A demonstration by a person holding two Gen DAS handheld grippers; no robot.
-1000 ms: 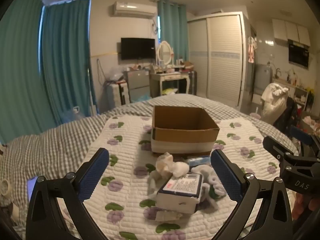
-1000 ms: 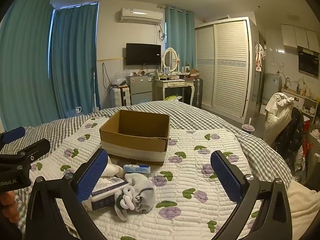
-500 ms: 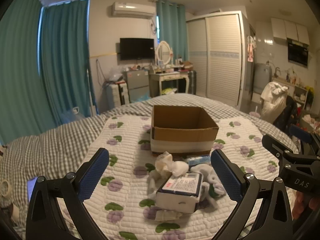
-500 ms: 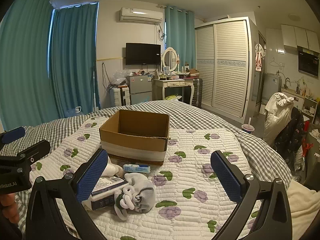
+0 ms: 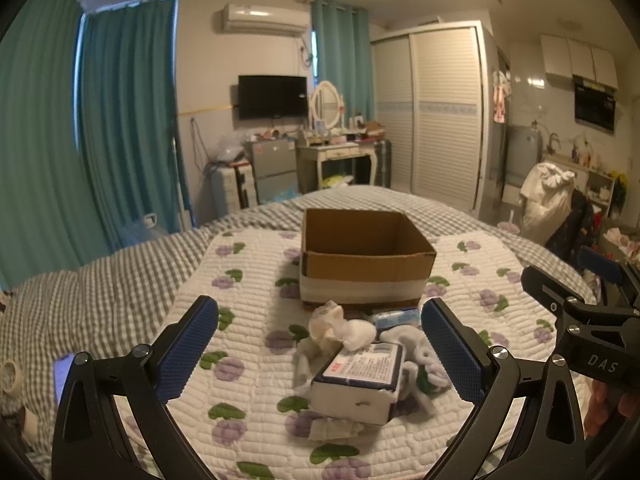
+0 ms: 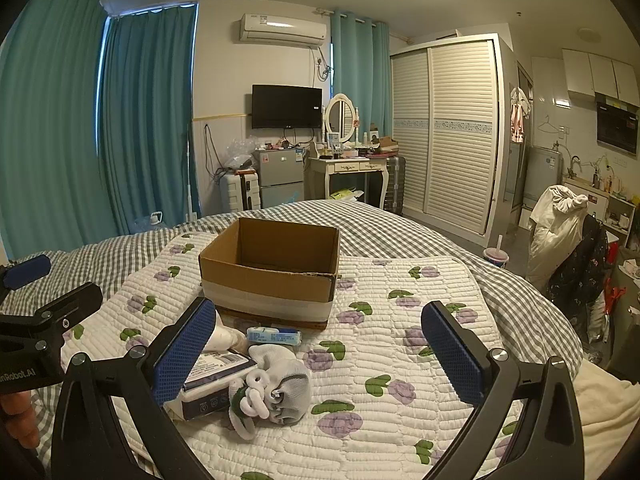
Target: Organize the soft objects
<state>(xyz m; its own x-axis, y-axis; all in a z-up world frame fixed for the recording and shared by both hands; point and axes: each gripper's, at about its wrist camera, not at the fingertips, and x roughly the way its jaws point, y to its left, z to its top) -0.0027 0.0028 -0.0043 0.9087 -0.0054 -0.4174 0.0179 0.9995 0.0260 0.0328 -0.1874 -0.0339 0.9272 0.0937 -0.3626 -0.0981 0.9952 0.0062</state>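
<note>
An open cardboard box (image 5: 366,258) stands on the flowered quilt (image 5: 248,280); it also shows in the right wrist view (image 6: 268,268). In front of it lies a pile: a white and blue tissue pack (image 5: 360,380), cream socks (image 5: 336,326), a grey sock with a white trim (image 6: 280,388) and a small blue packet (image 6: 274,336). My left gripper (image 5: 320,352) is open and empty, hovering before the pile. My right gripper (image 6: 320,356) is open and empty, to the right of the pile.
The quilt lies on a grey checked bed (image 6: 400,232). A phone (image 5: 62,372) lies at the bed's left edge. Beyond the bed stand teal curtains (image 5: 120,120), a dressing table (image 6: 352,168), a wardrobe (image 6: 448,132) and a chair with clothes (image 6: 560,232).
Both grippers have stayed nearly still; the left view has shifted very slightly. Nothing on the bed has moved.
</note>
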